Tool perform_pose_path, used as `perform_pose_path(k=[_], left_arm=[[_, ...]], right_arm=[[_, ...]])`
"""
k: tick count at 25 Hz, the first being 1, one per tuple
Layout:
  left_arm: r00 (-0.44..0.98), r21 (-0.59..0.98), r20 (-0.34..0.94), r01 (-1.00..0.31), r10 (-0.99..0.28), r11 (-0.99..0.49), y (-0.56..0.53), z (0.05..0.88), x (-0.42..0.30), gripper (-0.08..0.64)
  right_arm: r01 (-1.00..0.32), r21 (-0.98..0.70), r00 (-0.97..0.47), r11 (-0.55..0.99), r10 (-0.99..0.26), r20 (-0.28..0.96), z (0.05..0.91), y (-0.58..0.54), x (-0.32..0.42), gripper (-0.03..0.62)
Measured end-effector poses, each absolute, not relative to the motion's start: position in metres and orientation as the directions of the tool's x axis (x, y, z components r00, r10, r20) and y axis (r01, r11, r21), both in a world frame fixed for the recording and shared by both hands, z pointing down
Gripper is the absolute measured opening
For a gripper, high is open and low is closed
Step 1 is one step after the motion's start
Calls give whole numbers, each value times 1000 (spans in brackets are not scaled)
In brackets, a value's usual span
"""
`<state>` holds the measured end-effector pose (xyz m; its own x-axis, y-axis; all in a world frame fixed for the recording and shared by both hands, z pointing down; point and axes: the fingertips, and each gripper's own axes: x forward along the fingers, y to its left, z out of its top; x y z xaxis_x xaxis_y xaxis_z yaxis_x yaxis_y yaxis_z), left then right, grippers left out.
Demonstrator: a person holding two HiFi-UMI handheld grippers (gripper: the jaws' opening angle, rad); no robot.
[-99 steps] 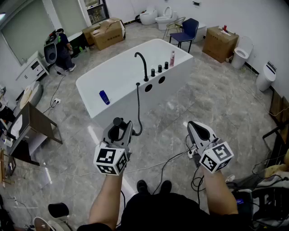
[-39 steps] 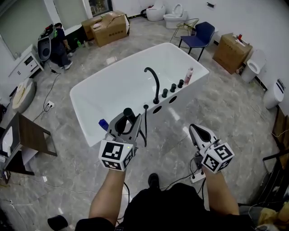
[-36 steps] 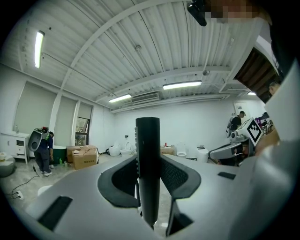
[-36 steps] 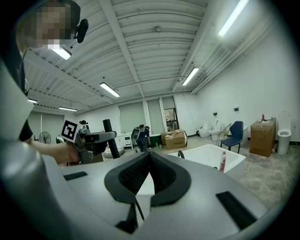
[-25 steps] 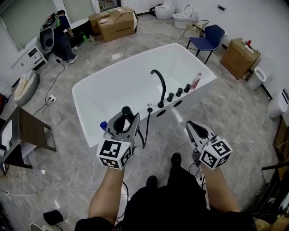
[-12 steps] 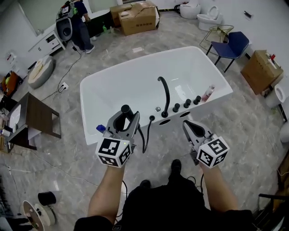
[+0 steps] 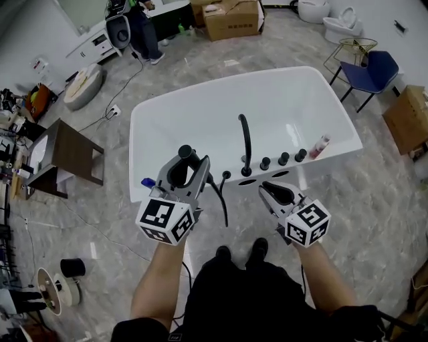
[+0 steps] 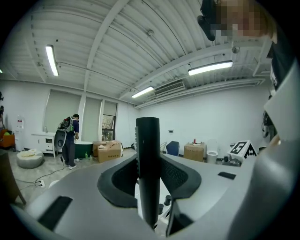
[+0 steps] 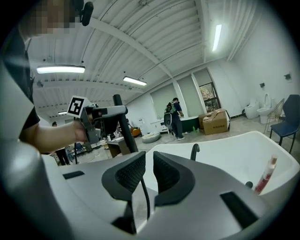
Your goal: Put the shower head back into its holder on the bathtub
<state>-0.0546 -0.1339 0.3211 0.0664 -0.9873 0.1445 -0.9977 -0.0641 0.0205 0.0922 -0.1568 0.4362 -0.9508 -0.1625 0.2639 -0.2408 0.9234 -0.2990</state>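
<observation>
**Head view:** The left gripper (image 7: 179, 175) pinched the black shower head (image 7: 184, 155), held upright just short of the white bathtub (image 7: 200, 100). Its hose (image 7: 221, 204) looped down to a small black fitting (image 7: 226, 176) on the near ledge beside the faucet (image 7: 246, 143); that fitting was probably the holder. The right gripper (image 7: 271, 190), its jaws opening on nothing, hovered close to the ledge. The tub looked empty. A pink tube (image 7: 320, 146) sat on its ledge past the knobs (image 7: 283, 158). A cardboard box (image 7: 231, 15) stood open beyond the tub, and its contents could not be seen.

**Left gripper view:** The pads were clamped on both sides of the handle, with much of the shaft rising above them. Held that way, the tall handle could pivot in the grip if its foot struck the ledge off-line.

**Right gripper view:** The pads stood slightly apart. The hose showed through the gap but was not pinched. The slack hose could snag on the faucet, or bunch at the fitting and keep the head from seating. A wide swing could knock the tube into the tub.
</observation>
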Motion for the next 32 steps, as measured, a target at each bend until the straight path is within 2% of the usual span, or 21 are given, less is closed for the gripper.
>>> perform_pose_path(k=[4, 9, 16, 27, 32], left_arm=[[101, 34, 122, -995, -987, -97, -139, 310, -54, 141], [173, 55, 101, -984, -980, -168, -137, 306, -53, 141], [278, 96, 62, -958, -959, -272, -125, 299, -63, 141], [396, 133, 0, -910, -918, -392, -113, 278, -72, 141], [403, 148, -30, -903, -915, -403, -115, 273, -80, 141]], right_arm=[[-168, -312, -955, 935, -75, 289, 456, -139, 69, 107], [-117, -308, -937, 944, -2, 350, 492, -112, 37, 134], [-170, -279, -903, 945, -36, 427, 535, -94, -9, 176], [-229, -316, -882, 921, -59, 467, 566, -80, -33, 170], [-228, -321, -875, 919, -48, 482, 581, -88, -33, 150]])
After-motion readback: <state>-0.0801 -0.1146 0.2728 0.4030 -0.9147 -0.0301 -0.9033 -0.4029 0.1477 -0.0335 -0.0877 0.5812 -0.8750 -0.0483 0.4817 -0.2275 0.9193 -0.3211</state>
